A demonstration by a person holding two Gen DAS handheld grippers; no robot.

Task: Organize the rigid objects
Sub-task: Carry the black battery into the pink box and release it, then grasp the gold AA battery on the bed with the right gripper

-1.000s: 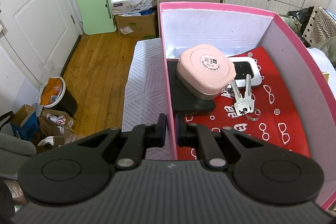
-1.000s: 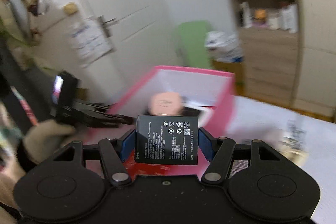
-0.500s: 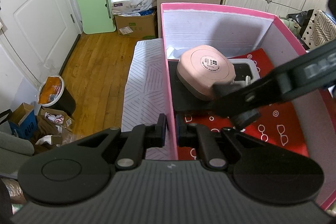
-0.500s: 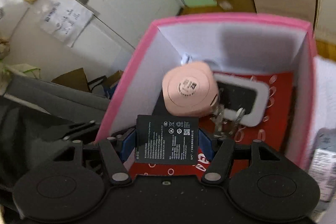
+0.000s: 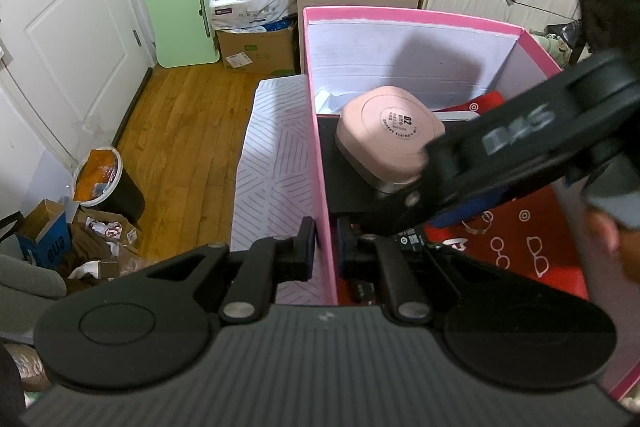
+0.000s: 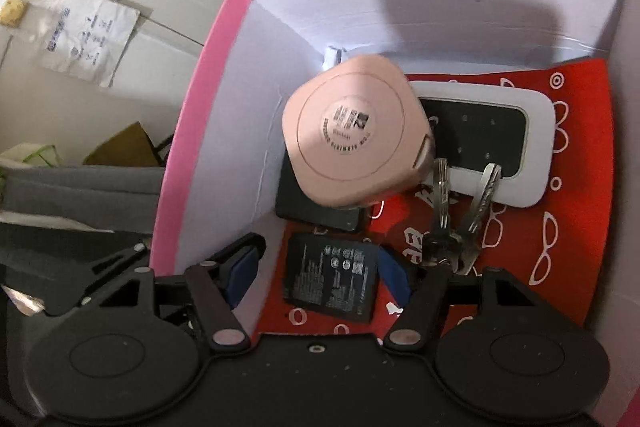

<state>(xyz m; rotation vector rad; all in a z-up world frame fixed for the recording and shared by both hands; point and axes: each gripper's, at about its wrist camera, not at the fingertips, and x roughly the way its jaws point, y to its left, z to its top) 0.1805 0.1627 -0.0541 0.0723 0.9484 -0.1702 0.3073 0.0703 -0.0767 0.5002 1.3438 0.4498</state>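
Now the battery (image 6: 331,277) lies flat on the box (image 6: 192,131) floor btwn the right gripper (image 6: 320,267) fingers, touching the right pad only; jaws just spread. Left gripper (image 5: 323,247) pinches the box wall.

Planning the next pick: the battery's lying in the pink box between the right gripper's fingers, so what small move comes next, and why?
Probably lift the right gripper straight up out of the pink box. The battery lies flat on the red floor, one pad stands clear of it, and the keys sit close beside, so a sideways pull could nudge them.
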